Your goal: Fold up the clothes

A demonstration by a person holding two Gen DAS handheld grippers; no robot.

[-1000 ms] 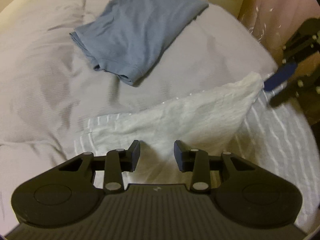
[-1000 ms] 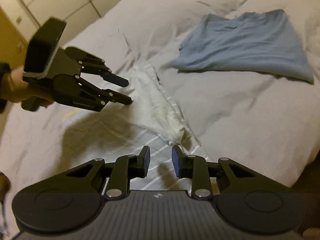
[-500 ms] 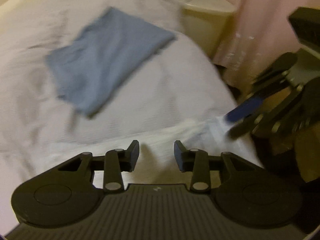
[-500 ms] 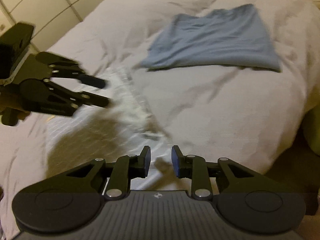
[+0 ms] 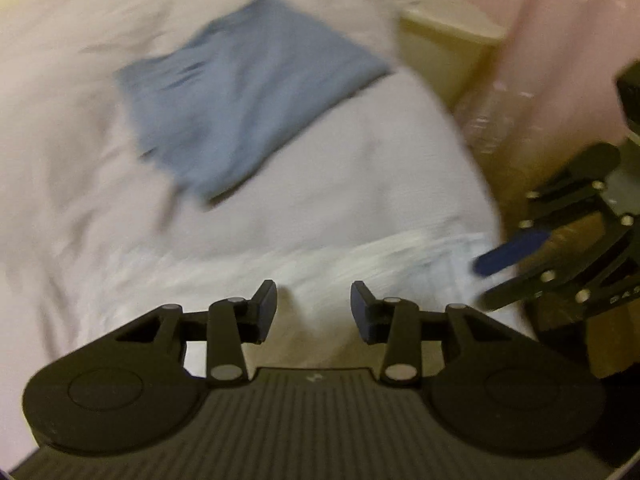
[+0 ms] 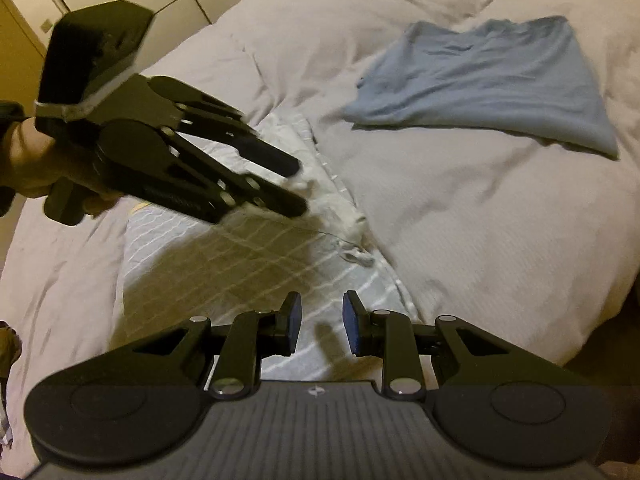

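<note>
- Here, the left gripper [image 6: 296, 184] and right gripper [image 6: 318, 322] both hang released, nothing between their jaws, poised over the pale striped white garment [image 6: 248, 256] on the grey duvet [image 6: 460, 220], likely seeking corners.
- The folded blue cotton shirt [image 6: 484, 84] lies well apart, seemingly finished.

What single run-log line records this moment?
left gripper: open above striped garment | right gripper: open, empty | blue shirt: folded on duvet

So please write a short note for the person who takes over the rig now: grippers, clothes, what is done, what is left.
Left gripper: open, empty, over the striped cloth.
Right gripper: open, empty, at that cloth's near edge.
Blue shirt: folded, farther back on the bed.
Done: blue shirt.
Left: striped cloth lies only partly folded, one rumpled edge turned over; neither gripper holds it.
</note>
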